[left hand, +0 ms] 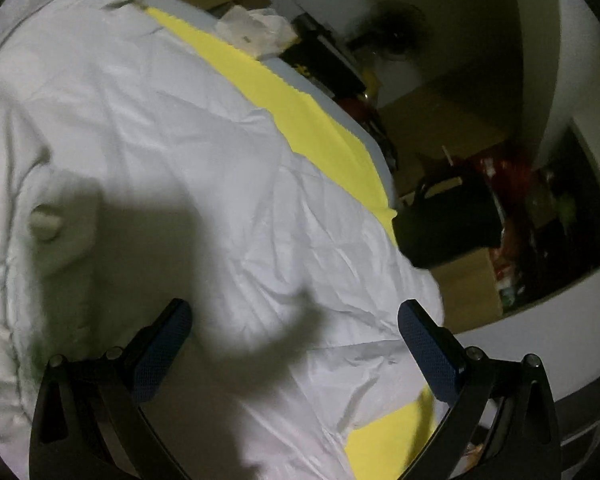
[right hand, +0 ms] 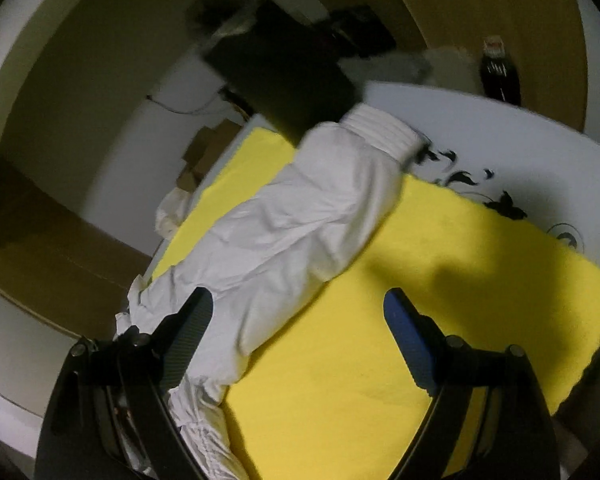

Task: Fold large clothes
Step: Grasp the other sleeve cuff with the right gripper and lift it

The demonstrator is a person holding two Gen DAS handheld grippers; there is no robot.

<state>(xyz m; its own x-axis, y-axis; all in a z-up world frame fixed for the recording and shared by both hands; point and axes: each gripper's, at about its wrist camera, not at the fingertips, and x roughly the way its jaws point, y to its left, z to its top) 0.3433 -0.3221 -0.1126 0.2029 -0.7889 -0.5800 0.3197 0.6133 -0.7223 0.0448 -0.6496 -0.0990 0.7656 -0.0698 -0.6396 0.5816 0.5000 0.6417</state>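
A large white padded jacket (left hand: 160,140) lies spread over a yellow cloth (left hand: 300,112) and fills most of the left wrist view. My left gripper (left hand: 295,306) hangs just above it, open, with nothing pinched between the blue pads. In the right wrist view one white sleeve (right hand: 300,216) with a ribbed cuff (right hand: 380,132) stretches diagonally across the yellow cloth (right hand: 380,320). My right gripper (right hand: 299,294) is open wide above the sleeve's lower part. Its left finger (right hand: 188,332) overlaps the sleeve's edge and the right one is over bare cloth. Nothing is gripped.
The yellow cloth covers a white table (right hand: 500,148) with a black floral print. A dark bottle (right hand: 500,72) and a black object (right hand: 284,76) stand at the far edge. Beyond the table's side are cardboard boxes (left hand: 468,288), a black bag (left hand: 448,220) and clutter.
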